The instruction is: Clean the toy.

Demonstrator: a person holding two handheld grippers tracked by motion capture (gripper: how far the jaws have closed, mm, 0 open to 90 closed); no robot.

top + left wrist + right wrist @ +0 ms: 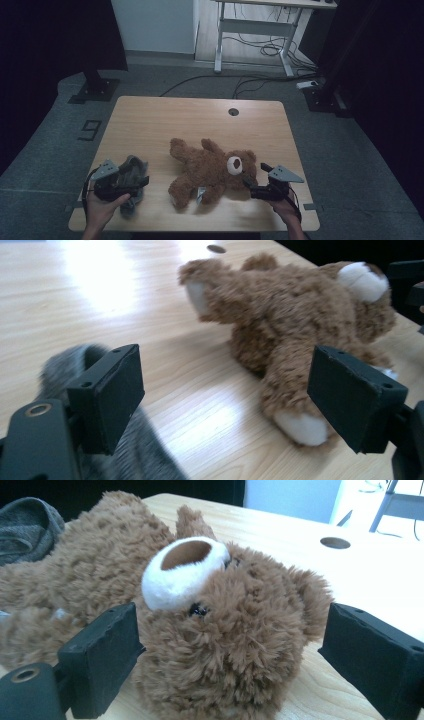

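Item: brown plush teddy bear with a white muzzle (212, 170), lying on its back on the pale wood-grain tabletop (165, 120), head toward the person's right, near the front edge. Right claw (248, 186): jaws apart either side of the bear's head, the left pad against the fur, the right pad clear of it, so no grip. Left claw (142, 184): jaws wide, nothing between them, hovering over a crumpled grey knitted cloth (131, 175) just left of the bear, apart from it. Handling, judged: light, soft, compressible, not fragile; long pile may slip, so a limb or the narrow neck offers a firmer hold than the round head. Markings: a small pale tag (200, 194) near the lower legs, writing unreadable. Far edge: round cable hole (233, 111).
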